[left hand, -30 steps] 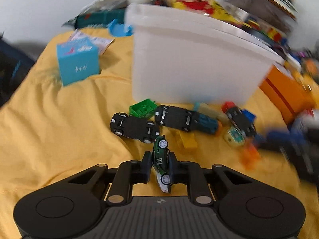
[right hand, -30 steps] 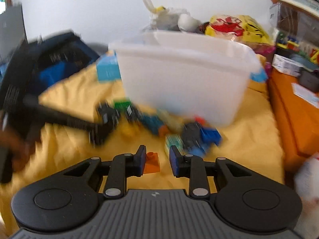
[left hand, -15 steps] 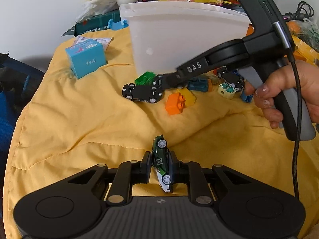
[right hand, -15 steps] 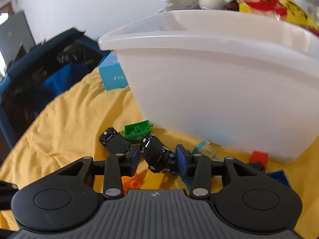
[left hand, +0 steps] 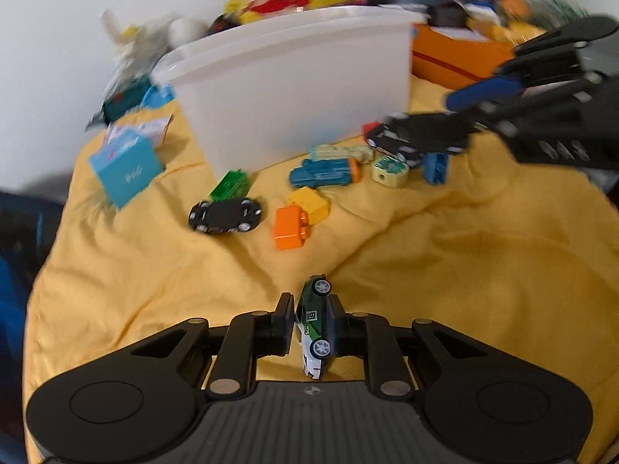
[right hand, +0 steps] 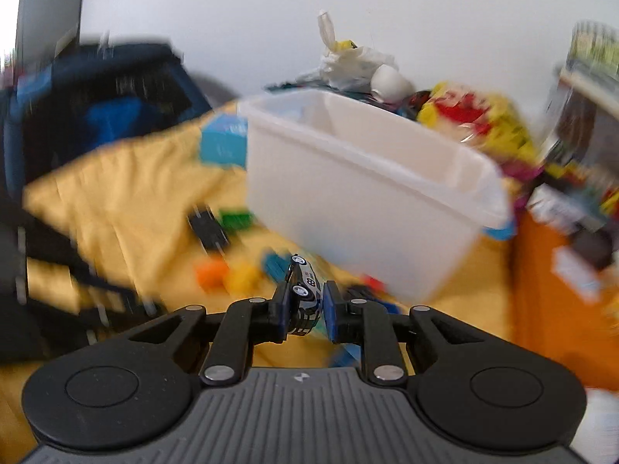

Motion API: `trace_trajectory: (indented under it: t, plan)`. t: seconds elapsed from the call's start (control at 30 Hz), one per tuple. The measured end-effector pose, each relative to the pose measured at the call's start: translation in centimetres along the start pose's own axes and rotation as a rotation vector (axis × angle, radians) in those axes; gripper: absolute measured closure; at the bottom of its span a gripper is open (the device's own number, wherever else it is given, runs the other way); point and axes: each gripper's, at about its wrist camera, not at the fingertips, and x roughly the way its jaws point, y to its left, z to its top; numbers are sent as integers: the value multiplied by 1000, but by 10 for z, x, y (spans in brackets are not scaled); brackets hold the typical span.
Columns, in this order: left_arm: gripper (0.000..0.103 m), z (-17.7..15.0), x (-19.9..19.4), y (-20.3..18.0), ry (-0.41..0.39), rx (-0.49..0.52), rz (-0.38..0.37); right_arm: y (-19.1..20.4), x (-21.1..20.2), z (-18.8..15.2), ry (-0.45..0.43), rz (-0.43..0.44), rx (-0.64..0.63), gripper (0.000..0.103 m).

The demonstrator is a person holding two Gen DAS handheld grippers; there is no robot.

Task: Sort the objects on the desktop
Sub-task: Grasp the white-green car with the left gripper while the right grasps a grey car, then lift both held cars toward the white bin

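My left gripper point(left hand: 311, 305) is shut on a green and white toy car point(left hand: 312, 342), held nose-up over the yellow cloth point(left hand: 464, 270). In the right wrist view my right gripper point(right hand: 306, 297) has a black toy car point(right hand: 303, 274) between its blue pads, and its jaws are closing on it. The left wrist view shows that same black car point(left hand: 418, 139) lifted clear of the cloth at the right, blurred. The white bin point(left hand: 294, 89) stands behind the loose toys. Another black car point(left hand: 226, 216) lies on the cloth.
In front of the bin lie a green brick point(left hand: 231, 185), an orange brick point(left hand: 290, 228), a yellow brick point(left hand: 309, 201), a blue car point(left hand: 325, 172) and a blue brick point(left hand: 435, 168). A light blue box point(left hand: 125, 172) stands left; an orange box point(left hand: 460, 58) right.
The right gripper reached the black car beside the bin, took hold of it and lifted it off to the right. The left gripper drew back and rolled, still gripping the green car.
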Motion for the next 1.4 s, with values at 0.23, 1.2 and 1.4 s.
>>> trace_trajectory:
  t: [0.23, 1.2, 1.4]
  plan:
    - [77, 3, -3, -21, -5, 65, -47, 32, -1, -46, 106, -62, -231, 83]
    - [64, -17, 8, -2, 30, -48, -145, 15, 14, -64, 214, 122, 326, 61]
    - [69, -16, 8, -3, 26, -39, -150, 19, 12, -66, 197, 113, 269, 63]
